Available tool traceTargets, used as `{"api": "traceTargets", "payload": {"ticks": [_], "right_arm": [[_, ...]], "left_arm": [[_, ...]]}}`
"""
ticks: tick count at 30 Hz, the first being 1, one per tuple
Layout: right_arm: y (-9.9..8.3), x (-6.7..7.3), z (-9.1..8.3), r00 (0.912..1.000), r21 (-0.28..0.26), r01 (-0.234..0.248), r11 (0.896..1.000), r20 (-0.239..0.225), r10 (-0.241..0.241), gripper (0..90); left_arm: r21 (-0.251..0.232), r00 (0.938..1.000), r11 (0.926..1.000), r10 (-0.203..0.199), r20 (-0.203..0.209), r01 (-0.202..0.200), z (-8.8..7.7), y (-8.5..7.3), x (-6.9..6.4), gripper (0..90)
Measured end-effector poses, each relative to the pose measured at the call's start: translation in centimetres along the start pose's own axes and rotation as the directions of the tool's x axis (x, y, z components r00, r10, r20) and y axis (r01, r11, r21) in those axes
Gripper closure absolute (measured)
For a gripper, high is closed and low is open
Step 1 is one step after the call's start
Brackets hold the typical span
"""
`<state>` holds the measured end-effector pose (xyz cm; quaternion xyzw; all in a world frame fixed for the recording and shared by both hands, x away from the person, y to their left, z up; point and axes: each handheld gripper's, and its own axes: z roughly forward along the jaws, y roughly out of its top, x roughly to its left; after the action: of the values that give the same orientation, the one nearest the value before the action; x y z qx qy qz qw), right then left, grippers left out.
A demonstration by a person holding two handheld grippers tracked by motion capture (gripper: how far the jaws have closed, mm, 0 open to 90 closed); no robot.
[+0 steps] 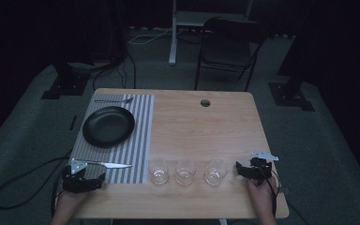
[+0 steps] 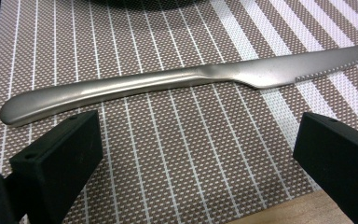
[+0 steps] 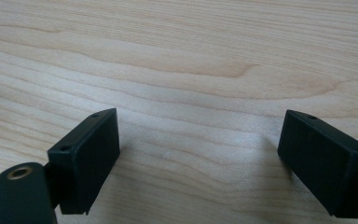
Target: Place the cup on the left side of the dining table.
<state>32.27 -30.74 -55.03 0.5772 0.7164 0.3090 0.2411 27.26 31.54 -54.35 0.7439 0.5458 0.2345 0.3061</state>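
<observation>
Jaws on both grippers stand wide apart with nothing between them. In the left gripper view the left gripper (image 2: 193, 154) hangs just over the grey-and-white striped woven placemat (image 2: 177, 149), and the dull silver table knife (image 2: 186, 81) lies flat on the mat just beyond the jaw tips, handle toward the left jaw and blade running off to the right, touched by neither. From the high view the same knife (image 1: 114, 164) sits at the near edge of the placemat (image 1: 143, 136), right in front of the left gripper (image 1: 83, 179), while a round black plate (image 1: 108, 126) rests on the middle of the mat and a thin silver utensil (image 1: 114, 100), too small to name surely, lies along the far edge.

The right gripper (image 1: 253, 168) rests at the near right of the light wooden table (image 1: 206, 126), just beside the last of three clear drinking glasses (image 1: 184, 172) that stand in a row along the near edge; its own view looks down on bare wood (image 3: 191, 70).

As a judgement, the place setting is only partly laid: plate and far utensil look placed, but the knife has not yet been gripped, and the glasses seem to be waiting. The work looks near its start, with the grasp of the knife as the step in hand.
</observation>
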Motion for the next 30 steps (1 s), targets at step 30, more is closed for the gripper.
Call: {"api": "traceTargets", "payload": {"ticks": [30], "right_arm": [[0.0, 0.0, 0.0, 1.0000, 0.000, 0.000, 1.000, 0.000, 0.000, 12.2]], "left_arm": [[-0.105, 0.9504, 0.9844, 0.165, 0.264, -0.142, -0.6, 2.1, -5.4, 1.9]]}}
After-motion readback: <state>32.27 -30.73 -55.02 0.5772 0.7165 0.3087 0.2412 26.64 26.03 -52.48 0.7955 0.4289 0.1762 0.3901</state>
